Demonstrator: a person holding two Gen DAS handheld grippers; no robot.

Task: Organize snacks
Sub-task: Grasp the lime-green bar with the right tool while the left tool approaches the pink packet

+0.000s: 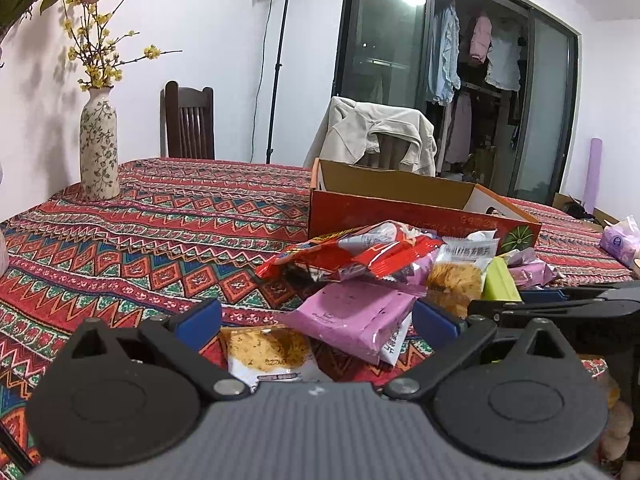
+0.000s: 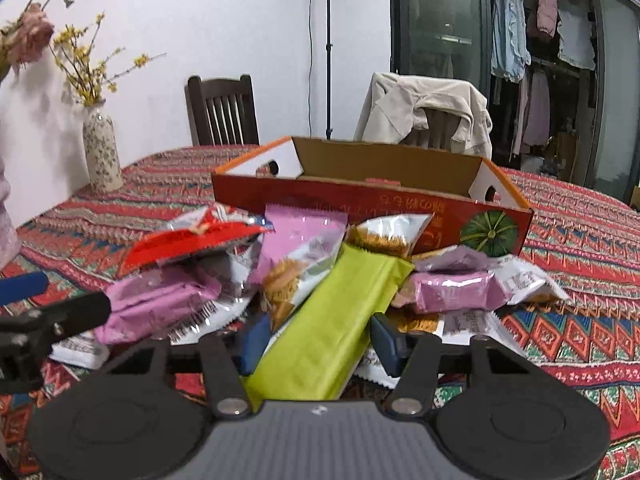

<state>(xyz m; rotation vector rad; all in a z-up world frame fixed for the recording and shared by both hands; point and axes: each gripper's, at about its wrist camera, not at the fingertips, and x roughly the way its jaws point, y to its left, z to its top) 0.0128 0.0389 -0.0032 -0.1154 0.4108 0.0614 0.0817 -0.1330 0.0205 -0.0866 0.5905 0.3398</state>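
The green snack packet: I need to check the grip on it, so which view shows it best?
The right wrist view: the green snack packet lies lengthwise between the right gripper fingers. The left wrist view shows only one end.

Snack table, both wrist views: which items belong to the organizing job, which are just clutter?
Job:
- green packet, between the right gripper fingers
- red packet
- pink packets
- cracker packets
- red cardboard box
- left gripper, open over the pile

Lying about:
- floral vase
- beige jacket on a chair
- light stand
- tissue pack
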